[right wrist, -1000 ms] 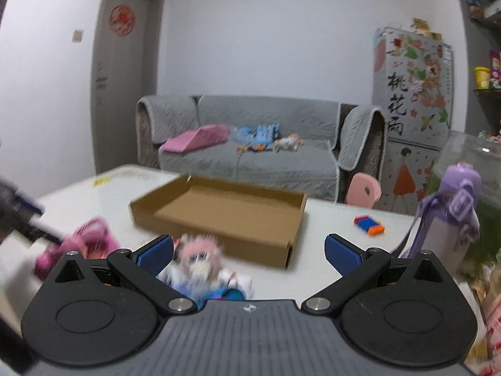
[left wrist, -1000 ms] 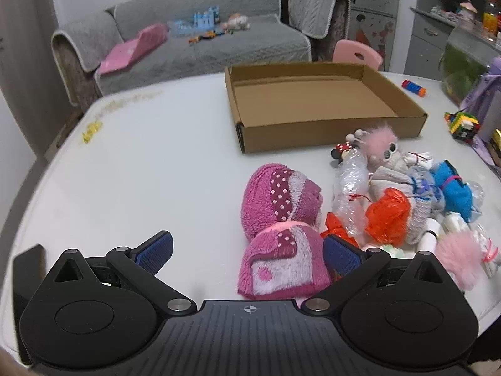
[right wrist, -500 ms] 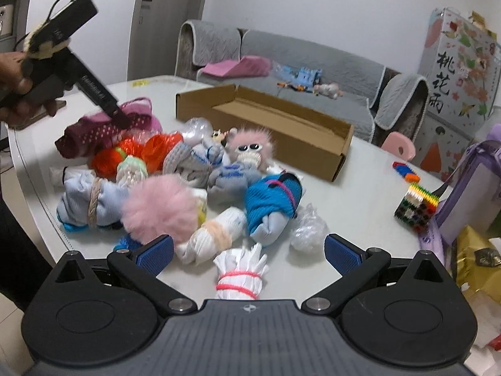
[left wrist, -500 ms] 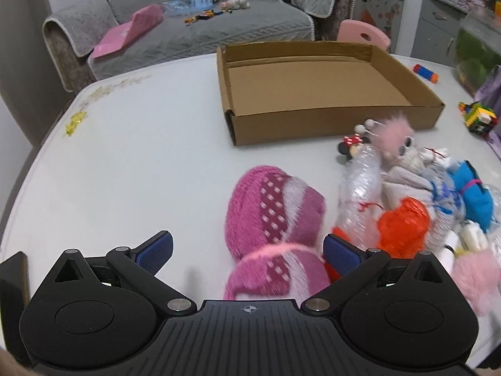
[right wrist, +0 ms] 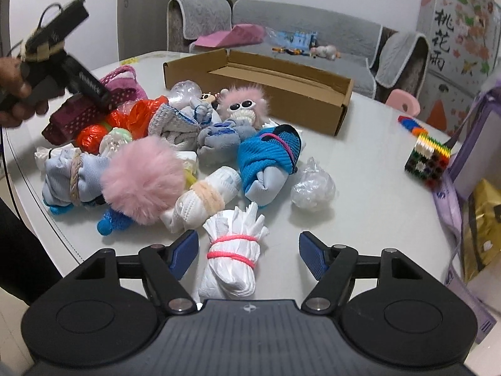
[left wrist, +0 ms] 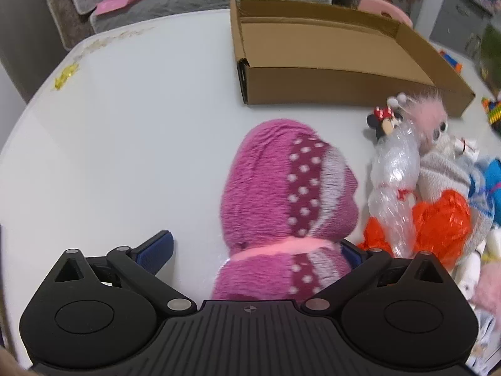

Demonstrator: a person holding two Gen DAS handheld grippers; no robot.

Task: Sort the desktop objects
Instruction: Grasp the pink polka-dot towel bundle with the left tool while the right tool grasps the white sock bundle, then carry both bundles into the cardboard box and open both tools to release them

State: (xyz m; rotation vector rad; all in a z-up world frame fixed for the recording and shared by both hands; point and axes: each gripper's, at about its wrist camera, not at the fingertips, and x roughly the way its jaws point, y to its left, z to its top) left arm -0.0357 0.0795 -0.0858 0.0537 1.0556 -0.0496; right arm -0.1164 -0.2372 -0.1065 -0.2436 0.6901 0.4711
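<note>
A heap of small bundles lies on the white table (left wrist: 125, 144) in front of an open cardboard box (left wrist: 328, 84). My left gripper (left wrist: 253, 247) is open and straddles a fuzzy pink dotted sock bundle (left wrist: 281, 188). Its right finger is hidden behind the sock, and its left finger (left wrist: 156, 247) stands apart. In the right wrist view a hand holds that gripper (right wrist: 81, 78) over the same sock (right wrist: 122, 91). My right gripper (right wrist: 249, 252) has its jaws closing around a white plastic bundle (right wrist: 233, 250) tied with pink bands. Gaps still show on both sides.
The heap holds a pink pompom (right wrist: 144, 181), a blue sock roll (right wrist: 269, 156), a pink furry toy with glasses (right wrist: 244, 106), an orange bag (left wrist: 441, 219) and bubble wrap (left wrist: 394, 181). A bead cube (right wrist: 427, 156) and purple bag (right wrist: 476, 144) sit right. A grey sofa stands behind.
Both grippers came down toward the table. The left one closed in until the pink sock sits between its fingers. The right one's jaws narrowed around the white bundle.
</note>
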